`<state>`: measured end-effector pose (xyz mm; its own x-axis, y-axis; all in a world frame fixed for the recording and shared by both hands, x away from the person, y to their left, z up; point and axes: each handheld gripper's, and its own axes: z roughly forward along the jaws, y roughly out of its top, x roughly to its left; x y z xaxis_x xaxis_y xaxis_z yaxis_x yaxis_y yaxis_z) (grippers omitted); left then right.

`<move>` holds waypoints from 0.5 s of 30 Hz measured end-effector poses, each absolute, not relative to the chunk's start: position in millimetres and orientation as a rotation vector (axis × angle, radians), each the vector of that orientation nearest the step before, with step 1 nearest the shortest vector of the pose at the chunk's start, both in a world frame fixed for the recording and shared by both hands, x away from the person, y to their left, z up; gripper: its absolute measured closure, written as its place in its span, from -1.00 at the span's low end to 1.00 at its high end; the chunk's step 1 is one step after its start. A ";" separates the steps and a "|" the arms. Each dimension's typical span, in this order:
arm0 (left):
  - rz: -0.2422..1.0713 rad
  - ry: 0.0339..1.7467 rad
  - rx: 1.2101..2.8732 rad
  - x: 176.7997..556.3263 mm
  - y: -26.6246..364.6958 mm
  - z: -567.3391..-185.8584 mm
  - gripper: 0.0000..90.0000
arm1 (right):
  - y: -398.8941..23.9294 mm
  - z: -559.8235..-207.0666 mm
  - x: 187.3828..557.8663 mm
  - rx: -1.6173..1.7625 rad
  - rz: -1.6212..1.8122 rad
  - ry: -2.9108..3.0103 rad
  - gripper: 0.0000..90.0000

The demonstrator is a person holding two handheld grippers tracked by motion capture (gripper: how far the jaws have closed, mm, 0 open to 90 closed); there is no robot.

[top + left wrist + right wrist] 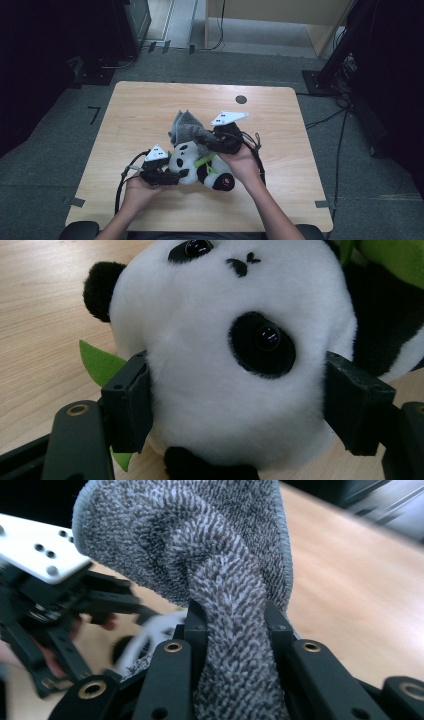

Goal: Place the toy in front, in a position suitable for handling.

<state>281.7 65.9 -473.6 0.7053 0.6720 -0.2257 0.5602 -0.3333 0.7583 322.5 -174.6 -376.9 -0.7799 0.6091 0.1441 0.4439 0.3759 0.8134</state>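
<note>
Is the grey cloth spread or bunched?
Bunched: the grey cloth is pinched into a thick fold in the right gripper, its jaws shut on it, above the table.

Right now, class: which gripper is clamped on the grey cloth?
The right gripper, pinching the grey cloth; the left gripper straddles the panda's head instead.

This looks like a lab or recording room rather than a home — a plain light-wood table (150, 105) stands alone on grey carpet (45, 165) marked with strips of tape (75, 202). Black cables (325, 119) trail over the floor to a dark equipment stand (340, 55), and black-draped gear (55, 45) lines both sides — bare, functional, with no furnishings of daily living.
</note>
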 end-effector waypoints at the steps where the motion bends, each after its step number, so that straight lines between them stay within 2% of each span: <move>1: 0.165 0.941 2.026 281.4 65.5 -473.8 -0.47 | -170.4 -381.0 324.0 0.955 1.376 2.487 0.62; 7: 0.170 0.948 2.027 282.5 63.0 -473.9 -0.43 | -149.4 -408.5 326.1 0.908 1.255 2.602 0.62; 11: 0.151 0.949 2.009 284.9 64.0 -475.3 -0.43 | -156.4 -412.0 333.2 0.940 1.247 2.581 0.60; 15: 0.067 0.957 1.974 292.5 69.4 -477.6 -0.43 | -164.8 -417.0 339.7 0.998 1.255 2.563 0.60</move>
<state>292.5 69.4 -477.6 0.6971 0.6463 -0.3103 0.5967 -0.2831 0.7508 339.7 -164.8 -417.0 -0.7757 0.6068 0.1734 0.5090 0.4392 0.7403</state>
